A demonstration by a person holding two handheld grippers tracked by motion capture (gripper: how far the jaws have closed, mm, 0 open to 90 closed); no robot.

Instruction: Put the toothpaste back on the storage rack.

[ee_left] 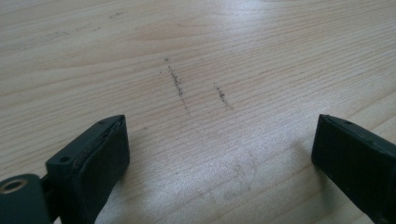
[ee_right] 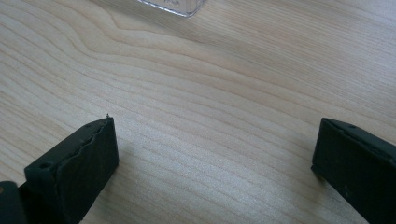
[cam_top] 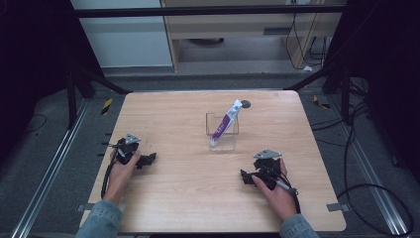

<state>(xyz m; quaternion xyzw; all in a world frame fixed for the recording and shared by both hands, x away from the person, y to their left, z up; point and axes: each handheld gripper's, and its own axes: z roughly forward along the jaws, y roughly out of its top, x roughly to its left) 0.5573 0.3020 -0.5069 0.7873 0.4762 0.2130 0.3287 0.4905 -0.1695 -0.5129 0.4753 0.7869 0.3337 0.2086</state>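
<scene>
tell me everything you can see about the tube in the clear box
The tube is white with a purple band along its body and looks like soft plastic, perhaps toothpaste, though the print is too small to read. It stands tilted in the clear box, lower end at the box's floor, upper end leaning up to the right past the rim, resting against it. The box sits on the wooden table, right of centre. Neither gripper touches the tube; both rest nearer the person.

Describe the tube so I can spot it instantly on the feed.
On the wooden table, look just right of centre for the clear box. The tube stands inside it, leaning right, white with a purple band, the one coloured thing on the tabletop.
</scene>
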